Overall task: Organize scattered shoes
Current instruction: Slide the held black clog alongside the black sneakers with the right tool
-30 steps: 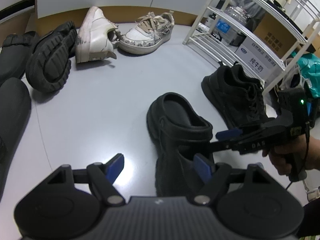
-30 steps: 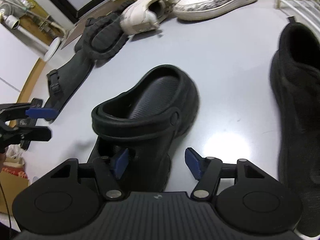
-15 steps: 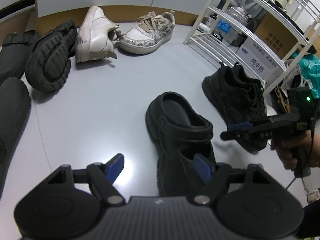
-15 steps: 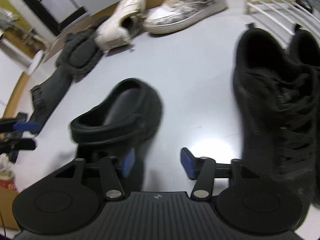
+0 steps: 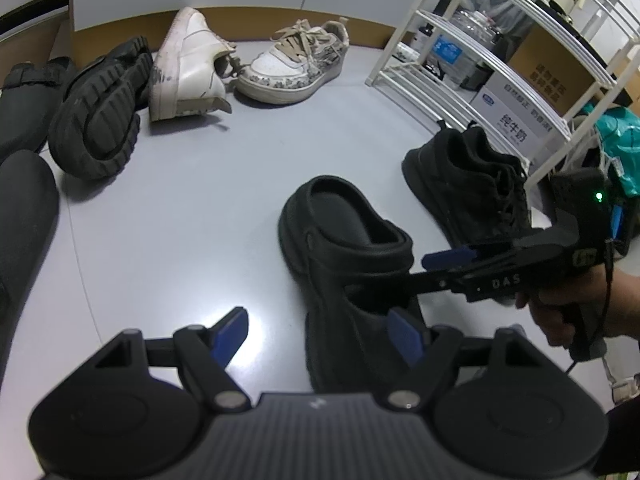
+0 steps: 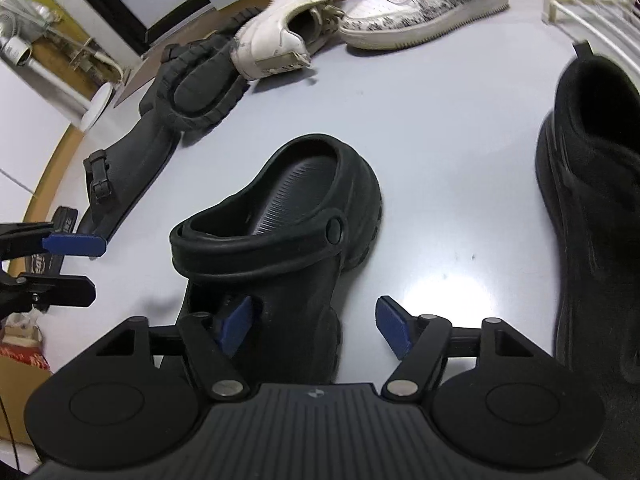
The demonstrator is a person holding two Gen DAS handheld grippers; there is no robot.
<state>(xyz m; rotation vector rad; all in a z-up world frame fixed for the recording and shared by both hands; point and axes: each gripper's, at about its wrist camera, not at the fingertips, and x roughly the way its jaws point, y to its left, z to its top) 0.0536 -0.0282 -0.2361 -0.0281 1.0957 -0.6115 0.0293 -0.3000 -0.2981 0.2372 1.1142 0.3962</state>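
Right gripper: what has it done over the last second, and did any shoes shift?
The right gripper swung away toward the black sneakers, then came back to the black clog; its jaws are closing with the clog's side wall between them. The left gripper stayed open and still. No shoes moved.

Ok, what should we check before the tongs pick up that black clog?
1. Black clog stands upright on the floor: ok.
2. Its side wall sits between the closing right tongs: ok.
3. Pads pressing the wall: not ok, the outer pad stands apart.
4. Left tongs open, off to the clog's side: ok.
5. Sole-up black shoe is its partner: cannot tell.
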